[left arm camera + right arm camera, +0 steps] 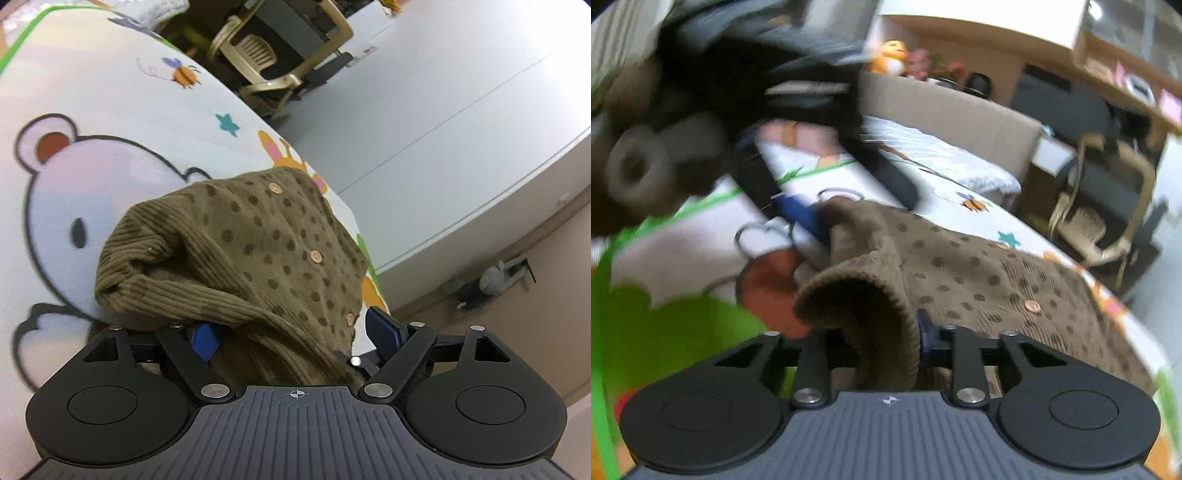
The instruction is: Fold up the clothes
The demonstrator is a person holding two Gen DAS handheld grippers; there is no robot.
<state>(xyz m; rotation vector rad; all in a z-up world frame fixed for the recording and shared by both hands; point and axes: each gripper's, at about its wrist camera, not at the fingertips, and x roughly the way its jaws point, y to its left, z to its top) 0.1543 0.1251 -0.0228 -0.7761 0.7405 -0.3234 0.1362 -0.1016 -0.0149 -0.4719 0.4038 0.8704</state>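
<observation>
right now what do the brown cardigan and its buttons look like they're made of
Cardigan: soft knit, probably wool or acrylic; matte, ribbed sleeve and cuff, darker woven dots. Buttons: pale tan discs, wood or wood-look plastic; too small to tell.

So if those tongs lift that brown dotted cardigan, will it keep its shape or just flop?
Probably flop: the brown cardigan already sags and bunches where its ribbed cuff drapes between the right tongs. Likely light, being a soft knit. It seems unlikely to slip, since ribbing grips; its buttons might snag.
</observation>
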